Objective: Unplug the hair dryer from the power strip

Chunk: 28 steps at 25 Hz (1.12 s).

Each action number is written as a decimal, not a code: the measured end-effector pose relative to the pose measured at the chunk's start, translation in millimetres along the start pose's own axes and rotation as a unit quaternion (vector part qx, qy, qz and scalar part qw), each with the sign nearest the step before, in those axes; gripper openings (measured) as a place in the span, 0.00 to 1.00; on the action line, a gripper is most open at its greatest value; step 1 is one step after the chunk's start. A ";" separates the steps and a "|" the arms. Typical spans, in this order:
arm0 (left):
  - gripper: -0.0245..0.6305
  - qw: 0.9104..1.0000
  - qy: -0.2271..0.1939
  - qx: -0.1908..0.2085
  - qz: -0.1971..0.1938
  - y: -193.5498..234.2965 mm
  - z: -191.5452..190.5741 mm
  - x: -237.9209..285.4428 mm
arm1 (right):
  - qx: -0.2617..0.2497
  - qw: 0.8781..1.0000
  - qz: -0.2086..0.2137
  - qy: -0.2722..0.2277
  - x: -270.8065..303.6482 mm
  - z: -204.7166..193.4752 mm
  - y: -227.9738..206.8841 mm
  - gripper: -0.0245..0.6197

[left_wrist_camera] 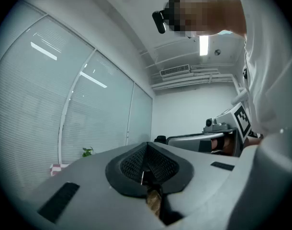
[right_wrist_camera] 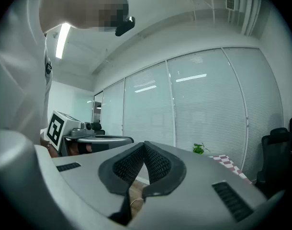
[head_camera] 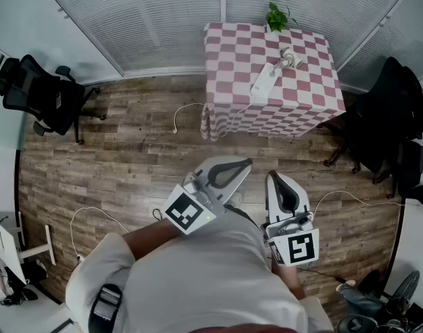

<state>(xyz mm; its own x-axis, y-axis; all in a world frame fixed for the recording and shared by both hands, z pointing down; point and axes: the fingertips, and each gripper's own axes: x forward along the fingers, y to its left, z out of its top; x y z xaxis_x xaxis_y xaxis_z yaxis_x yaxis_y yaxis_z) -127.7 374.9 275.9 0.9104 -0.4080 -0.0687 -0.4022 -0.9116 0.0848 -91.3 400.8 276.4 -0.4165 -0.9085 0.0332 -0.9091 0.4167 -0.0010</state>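
A table with a pink-and-white checked cloth (head_camera: 295, 96) stands far ahead by the blinds. On it lies a white power strip (head_camera: 263, 82), with the small pale hair dryer (head_camera: 290, 58) just behind it. Whether the plug sits in the strip is too small to tell. My left gripper (head_camera: 246, 164) and right gripper (head_camera: 274, 177) are held level close to the person's body, well short of the table. Both are shut with nothing in them. In the left gripper view the ribbed pads (left_wrist_camera: 158, 166) meet; in the right gripper view the pads (right_wrist_camera: 158, 166) also meet.
A small green plant (head_camera: 276, 16) stands at the table's far edge. A white cable (head_camera: 186, 109) runs from the table over the wooden floor. Black office chairs stand at the left (head_camera: 41, 92) and right (head_camera: 392, 134). More white cables (head_camera: 93, 214) lie on the floor nearby.
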 end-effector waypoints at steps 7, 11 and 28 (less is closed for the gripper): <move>0.08 1.000 0.002 -0.006 0.000 -3.1 -2.7 14.4 | 0.006 1.000 -0.004 0.000 -2.2 -3.0 -16.0 0.09; 0.08 1.000 0.006 -0.004 0.001 -5.7 -5.7 22.4 | 0.017 1.000 -0.010 -0.012 -5.5 -1.2 -26.2 0.09; 0.08 1.000 0.004 -0.001 0.015 -22.7 -15.2 63.7 | 0.018 1.000 -0.001 -0.012 -23.4 -5.9 -71.7 0.09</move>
<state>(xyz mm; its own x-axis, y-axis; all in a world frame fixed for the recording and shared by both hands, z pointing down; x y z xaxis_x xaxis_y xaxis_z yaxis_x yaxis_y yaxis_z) -59.1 370.3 284.7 0.8987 -0.4348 -0.0575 -0.4292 -0.8988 0.0890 -16.3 392.4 281.6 -0.4147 -0.9099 0.0092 -0.9095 0.4141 -0.0378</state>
